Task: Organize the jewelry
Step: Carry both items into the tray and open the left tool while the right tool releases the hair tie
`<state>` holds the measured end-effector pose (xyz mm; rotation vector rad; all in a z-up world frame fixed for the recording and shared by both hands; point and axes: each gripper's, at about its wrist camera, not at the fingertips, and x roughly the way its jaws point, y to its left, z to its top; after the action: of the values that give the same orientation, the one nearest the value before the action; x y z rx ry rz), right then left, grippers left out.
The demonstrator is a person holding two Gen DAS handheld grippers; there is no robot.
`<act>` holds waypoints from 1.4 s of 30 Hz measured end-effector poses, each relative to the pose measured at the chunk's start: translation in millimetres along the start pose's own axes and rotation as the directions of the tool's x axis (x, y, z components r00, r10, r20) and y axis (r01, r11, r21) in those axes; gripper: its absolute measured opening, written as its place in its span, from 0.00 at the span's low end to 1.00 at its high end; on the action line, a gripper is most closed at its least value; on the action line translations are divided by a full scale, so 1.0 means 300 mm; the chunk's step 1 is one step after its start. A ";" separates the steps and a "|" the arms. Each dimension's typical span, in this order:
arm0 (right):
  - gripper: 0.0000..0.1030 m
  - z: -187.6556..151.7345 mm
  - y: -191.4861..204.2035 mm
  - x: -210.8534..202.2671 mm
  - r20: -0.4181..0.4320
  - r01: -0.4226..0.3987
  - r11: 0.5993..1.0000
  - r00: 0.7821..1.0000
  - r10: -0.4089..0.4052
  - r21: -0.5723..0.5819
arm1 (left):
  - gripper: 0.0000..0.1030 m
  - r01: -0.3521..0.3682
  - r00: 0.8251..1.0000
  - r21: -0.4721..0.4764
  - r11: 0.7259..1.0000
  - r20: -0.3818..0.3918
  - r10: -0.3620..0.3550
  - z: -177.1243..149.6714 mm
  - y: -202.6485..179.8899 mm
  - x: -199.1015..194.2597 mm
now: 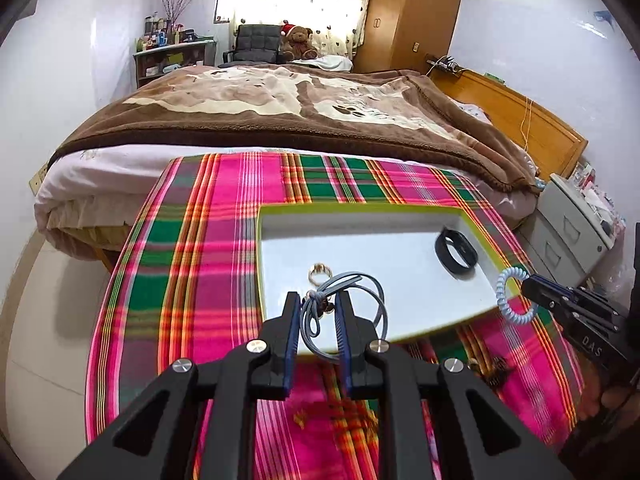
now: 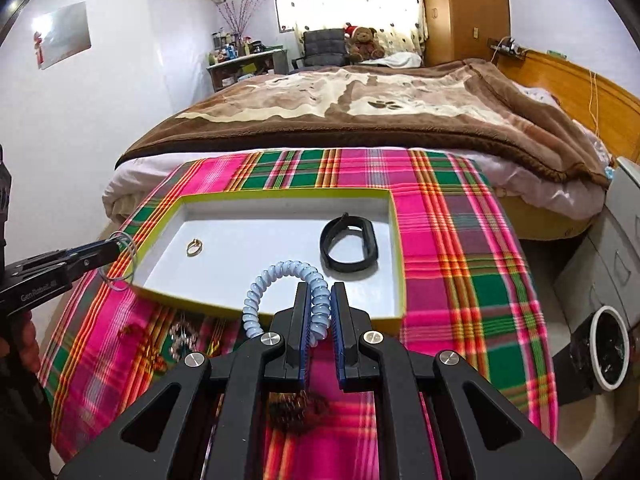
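The left gripper [image 1: 318, 308] is clamped on a grey-blue cord loop [image 1: 344, 312], thin strands knotted at the pads and hanging in rings over the near edge of the tray [image 1: 360, 210]. The right gripper [image 2: 319, 300] is clamped on a pale blue spiral hair tie [image 2: 280, 280], a glossy coil arching up to its left above the tray's near rim.

The tray is shallow, white inside with a yellow-green rim, and sits on the far half of the bench [image 1: 192, 240]. In it lie a small gold ring [image 2: 194, 247] near the left side and a black band [image 2: 349, 246] near the right side.

More small pieces [image 2: 180, 340] lie on the cloth by the bench's near edge, too blurred to make out, and a dark clump is partly hidden under the right gripper.

The bench wears a pink, green and orange plaid cloth. Beyond its far edge stands a bed with a brown blanket [image 1: 280, 108], a teddy bear [image 1: 298, 42] and a wooden wardrobe.
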<state>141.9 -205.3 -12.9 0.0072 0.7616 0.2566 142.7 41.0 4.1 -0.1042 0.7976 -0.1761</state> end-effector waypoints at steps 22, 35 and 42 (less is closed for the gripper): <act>0.10 0.041 0.052 0.254 -0.116 0.012 0.999 0.993 -0.017 -0.041 | 0.18 0.039 0.993 -0.018 0.999 -0.114 -0.041 0.128 0.017 0.301; 0.10 0.044 0.065 0.277 -0.126 0.033 0.997 0.991 -0.041 -0.063 | 0.18 0.027 0.989 -0.030 0.999 -0.146 -0.031 0.130 0.018 0.354; 0.10 0.045 0.064 0.286 -0.131 0.044 0.997 0.990 -0.053 -0.067 | 0.23 0.021 0.987 -0.047 0.999 -0.160 -0.029 0.130 0.028 0.374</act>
<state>206.3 -165.6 -59.6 -0.0897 0.8847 0.2367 248.6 28.4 -48.9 -0.1439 0.9617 -0.1922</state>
